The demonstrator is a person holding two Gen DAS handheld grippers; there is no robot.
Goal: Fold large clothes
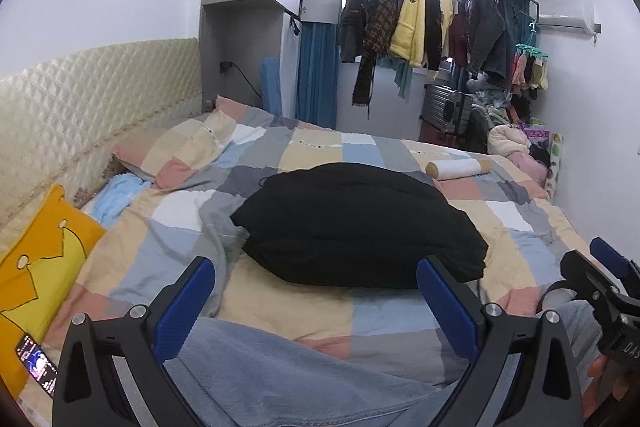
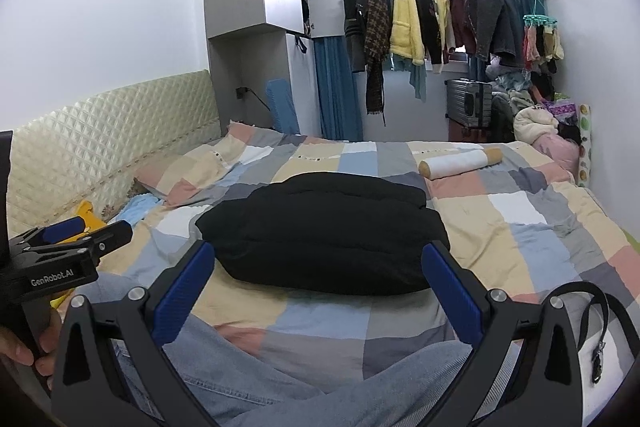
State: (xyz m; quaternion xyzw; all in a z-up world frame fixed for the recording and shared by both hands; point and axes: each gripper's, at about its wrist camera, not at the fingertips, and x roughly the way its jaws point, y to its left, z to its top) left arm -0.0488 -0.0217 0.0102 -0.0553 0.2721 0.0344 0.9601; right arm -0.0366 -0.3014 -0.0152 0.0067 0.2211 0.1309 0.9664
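Note:
A black padded garment (image 1: 360, 227) lies folded into a thick bundle in the middle of the bed; it also shows in the right wrist view (image 2: 324, 233). My left gripper (image 1: 316, 291) is open and empty, held just short of the bundle's near edge. My right gripper (image 2: 318, 279) is open and empty, also just short of the near edge. The right gripper shows at the right edge of the left wrist view (image 1: 600, 275), and the left gripper shows at the left edge of the right wrist view (image 2: 80, 239). My knees in blue jeans (image 1: 280, 367) lie below both grippers.
The bed has a checked quilt (image 1: 360, 155) and a padded headboard (image 1: 80, 99). A yellow pillow (image 1: 44, 259), a phone (image 1: 36, 367) and a light blue cloth (image 1: 116, 195) lie at the left. A white roll (image 1: 458, 169) lies behind the bundle. A black belt (image 2: 596, 319) lies at the right. Clothes hang on a rack (image 1: 420, 19).

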